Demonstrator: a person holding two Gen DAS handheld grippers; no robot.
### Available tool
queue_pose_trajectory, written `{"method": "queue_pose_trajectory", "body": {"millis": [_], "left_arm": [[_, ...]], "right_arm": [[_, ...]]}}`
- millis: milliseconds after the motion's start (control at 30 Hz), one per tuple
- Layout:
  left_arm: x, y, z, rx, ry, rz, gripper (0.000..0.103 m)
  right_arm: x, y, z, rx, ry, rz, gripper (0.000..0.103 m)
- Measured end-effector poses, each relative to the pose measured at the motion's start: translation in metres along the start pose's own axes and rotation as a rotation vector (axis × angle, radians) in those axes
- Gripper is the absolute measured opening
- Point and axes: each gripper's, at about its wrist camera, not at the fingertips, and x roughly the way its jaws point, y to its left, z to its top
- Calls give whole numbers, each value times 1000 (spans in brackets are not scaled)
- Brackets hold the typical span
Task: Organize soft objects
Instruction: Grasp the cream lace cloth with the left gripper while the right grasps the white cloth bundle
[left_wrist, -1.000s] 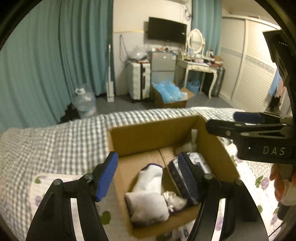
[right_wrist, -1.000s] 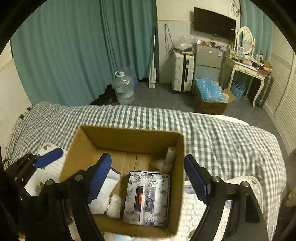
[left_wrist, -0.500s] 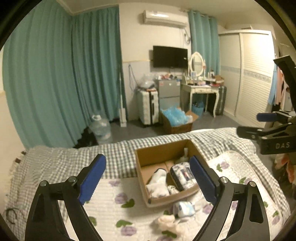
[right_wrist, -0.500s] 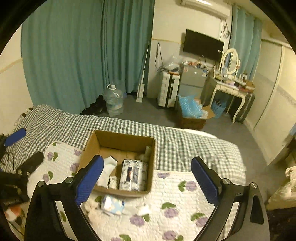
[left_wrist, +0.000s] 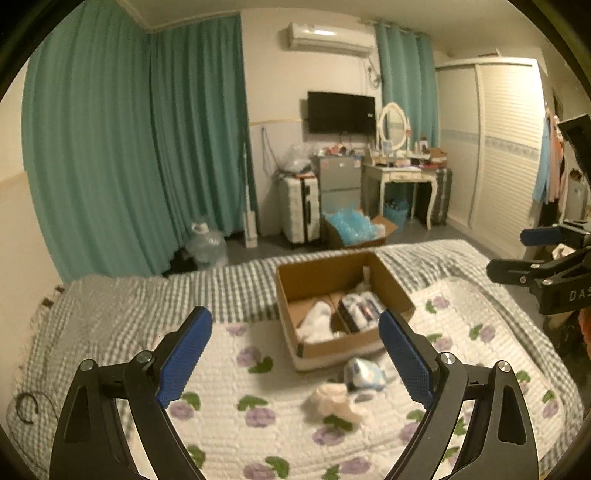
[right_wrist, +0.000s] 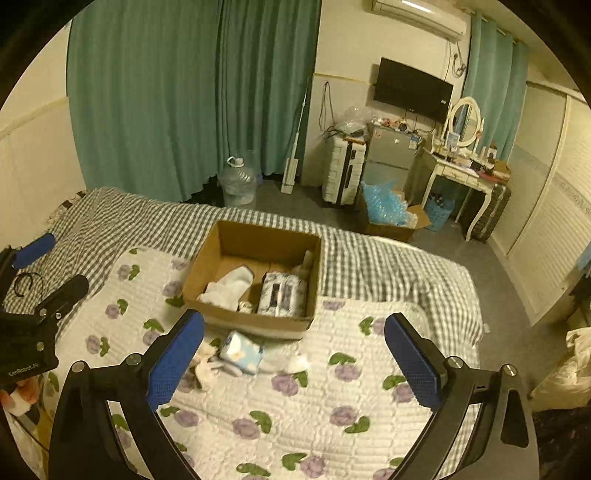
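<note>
A cardboard box (left_wrist: 400, 291) (right_wrist: 251, 321) stands on the bed. It holds a white cloth (right_wrist: 227, 286), a floral tissue pack (right_wrist: 282, 293) and a small pale item at its far corner. In front of the box lie a blue-white tissue pack (right_wrist: 240, 352) (left_wrist: 364, 371), a cream soft item (left_wrist: 334, 402) (right_wrist: 205, 365) and a white soft item (right_wrist: 291, 360). My left gripper (left_wrist: 295, 358) is open and empty, held back and above the bed. My right gripper (right_wrist: 293, 360) is open and empty, also well back from the box.
The bed has a white floral quilt (right_wrist: 295, 398) over a grey checked sheet (right_wrist: 369, 266). A black hair tie (left_wrist: 27, 406) lies at the left edge. Beyond the bed are a water jug (right_wrist: 238, 182), suitcase (right_wrist: 341, 175), a box of blue bags (right_wrist: 388, 214) and a dressing table (right_wrist: 463, 173).
Both grippers have pulled back and up from right over the box to well away from it. The whole bed and the items in front of the box have come into view.
</note>
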Motion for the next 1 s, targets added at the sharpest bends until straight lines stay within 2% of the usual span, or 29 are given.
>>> {"method": "queue_pose_trajectory", "body": {"millis": [200,500,700,1000], "left_arm": [[20,-3,-34,-18,54,1,93],[100,-20,-104,-60,267,-25,93],[133,-26,-127,-66,341,-30,93],[165,-31,-150,-83,415,-51,92]], "right_arm": [[44,4,-27,-13,63,-5,99],[137,-3,-67,7,210,47,99],[195,-6,-85,48,279,100,97],[268,-10,-113,99,366,132,85]]}}
